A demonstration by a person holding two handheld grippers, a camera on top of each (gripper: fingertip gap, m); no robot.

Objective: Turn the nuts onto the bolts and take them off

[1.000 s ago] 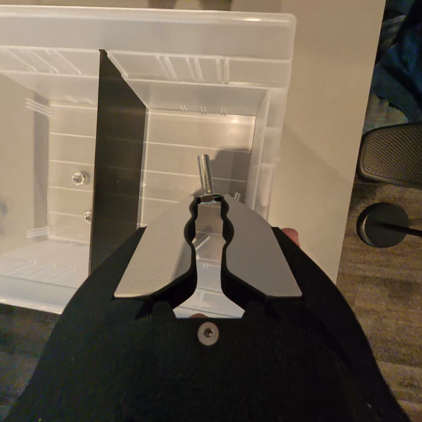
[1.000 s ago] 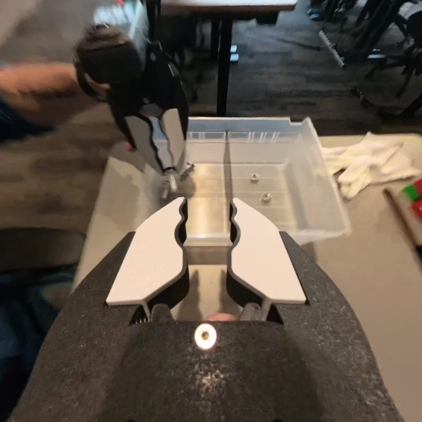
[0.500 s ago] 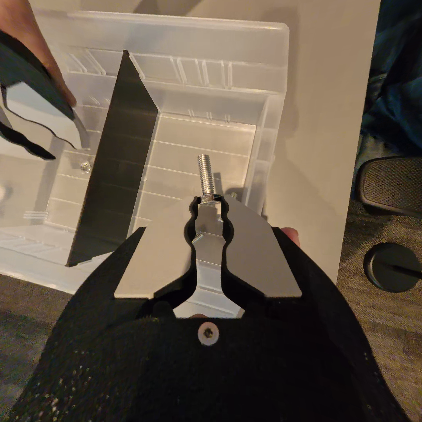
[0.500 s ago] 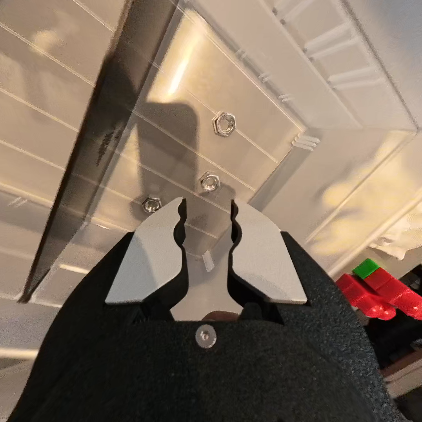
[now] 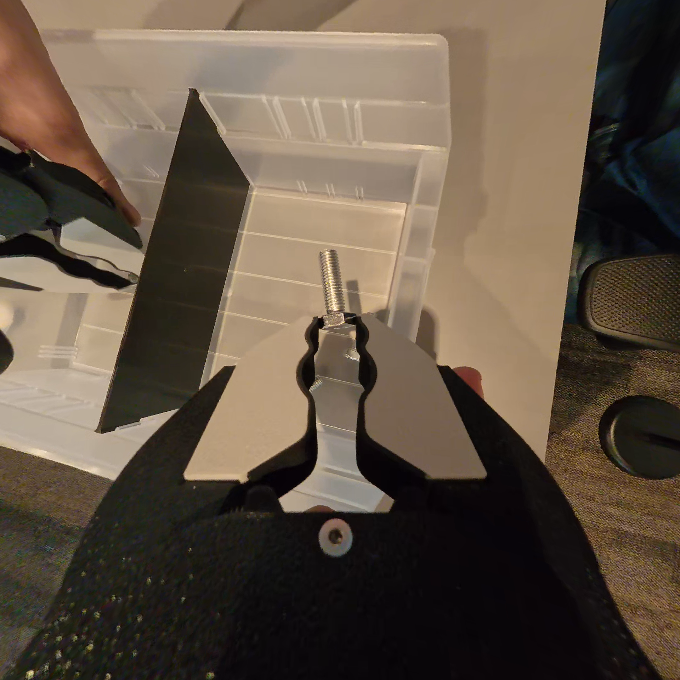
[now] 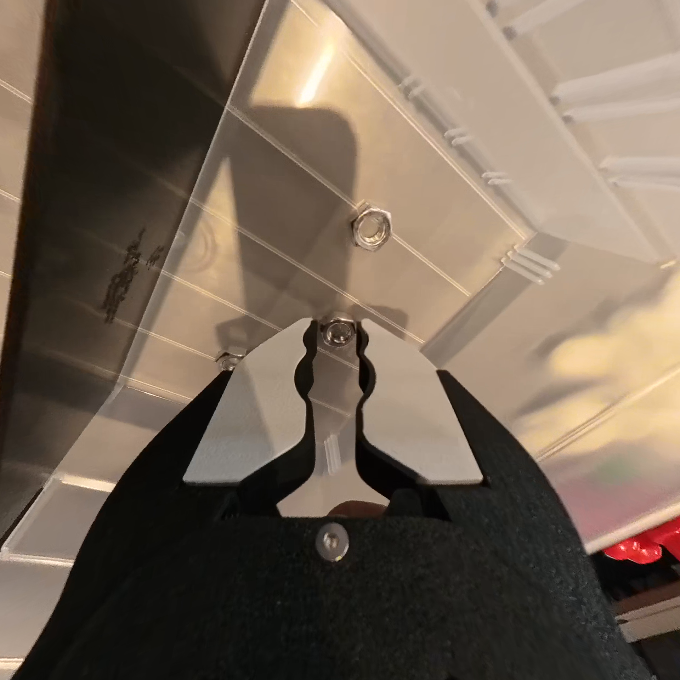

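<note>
One bolt [image 5: 333, 287] stands with its thread pointing away from me, its hexagonal head pinched between the tips of my left tongs [image 5: 336, 323] above the right compartment of the clear plastic bin [image 5: 434, 110]. Across the black divider [image 5: 184, 265], my right tongs [image 6: 336, 325] are down in the other compartment with their tips closed against a nut [image 6: 336, 333] resting on the bin floor, a second nut [image 6: 371, 231] lying farther off and a third nut [image 6: 229, 358] just beside the left tip. Two more bolts [image 5: 351, 355] lie partly hidden behind my left tongs, and the bin sits on a pale table [image 5: 515, 184].
</note>
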